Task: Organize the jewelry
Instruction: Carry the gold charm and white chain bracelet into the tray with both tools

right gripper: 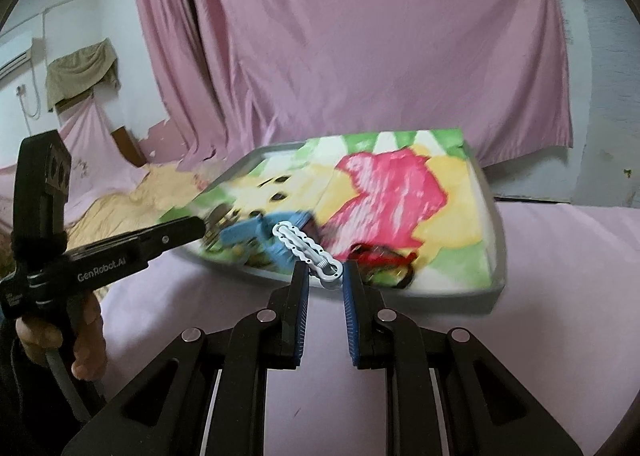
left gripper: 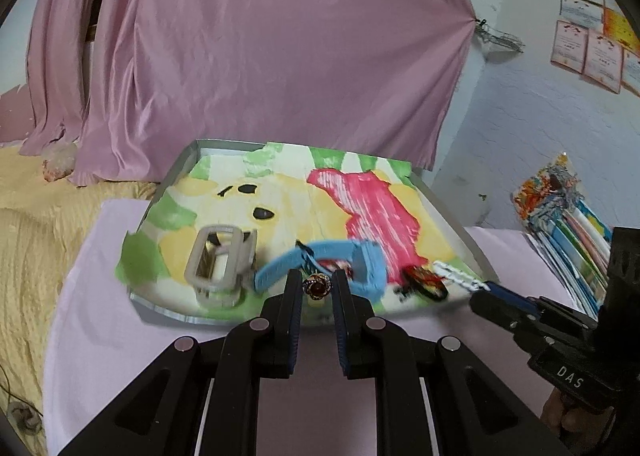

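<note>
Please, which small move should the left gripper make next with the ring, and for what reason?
Probably close the left gripper a little on the ring. In the left wrist view its jaws stand open on each side of the gold ring with the red stone, which sits at the near edge of the tray; no grasp is visible yet. Whether the fingertips are low enough is hard to tell.

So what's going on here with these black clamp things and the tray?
A person is sorting jewelry on a tray with two hand-held grippers. The left gripper frames a gold ring with a red stone; the right gripper frames the end of a white hair clip. Both look open. A blue watch and red bangle lie nearby.
</note>
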Demonstrator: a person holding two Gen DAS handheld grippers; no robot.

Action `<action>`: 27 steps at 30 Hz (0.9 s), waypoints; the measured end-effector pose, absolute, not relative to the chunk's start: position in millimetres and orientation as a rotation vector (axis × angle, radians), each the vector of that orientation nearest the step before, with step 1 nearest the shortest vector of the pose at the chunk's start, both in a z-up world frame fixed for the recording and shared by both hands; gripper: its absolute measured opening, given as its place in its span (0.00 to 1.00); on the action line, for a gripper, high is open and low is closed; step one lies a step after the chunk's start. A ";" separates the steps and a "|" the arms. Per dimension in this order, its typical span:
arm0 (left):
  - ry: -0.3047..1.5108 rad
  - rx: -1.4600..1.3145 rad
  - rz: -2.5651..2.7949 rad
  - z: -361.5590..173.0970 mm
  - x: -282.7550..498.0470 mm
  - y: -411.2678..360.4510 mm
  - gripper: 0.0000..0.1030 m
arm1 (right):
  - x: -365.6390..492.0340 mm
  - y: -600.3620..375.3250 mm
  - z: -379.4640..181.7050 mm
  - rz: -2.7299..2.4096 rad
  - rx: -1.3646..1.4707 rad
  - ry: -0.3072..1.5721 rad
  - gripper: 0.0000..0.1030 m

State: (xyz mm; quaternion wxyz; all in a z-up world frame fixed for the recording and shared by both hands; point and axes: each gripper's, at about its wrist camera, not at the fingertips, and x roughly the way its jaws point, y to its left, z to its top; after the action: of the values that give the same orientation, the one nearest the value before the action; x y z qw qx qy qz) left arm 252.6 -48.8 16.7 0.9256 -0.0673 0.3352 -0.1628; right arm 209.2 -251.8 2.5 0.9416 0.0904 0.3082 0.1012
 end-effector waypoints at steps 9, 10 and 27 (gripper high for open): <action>0.758 -0.094 -0.316 3.9 284.8 -64.8 0.14 | 246.8 -261.6 -9.6 0.116 0.181 0.690 0.15; 0.766 -0.089 -0.310 2.1 287.1 -66.2 0.14 | 249.3 -261.3 -11.4 0.112 0.179 0.696 0.15; 0.808 -0.066 -0.292 -9.8 297.8 -71.3 0.14 | 264.2 -259.1 -25.9 0.110 0.181 0.754 0.15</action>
State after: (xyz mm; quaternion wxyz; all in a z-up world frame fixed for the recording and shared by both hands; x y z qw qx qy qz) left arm 297.8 -71.3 -9.8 0.9086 -0.0322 0.3915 -0.1417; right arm 264.2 -259.1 -25.9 0.9243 0.0884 0.3673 0.0535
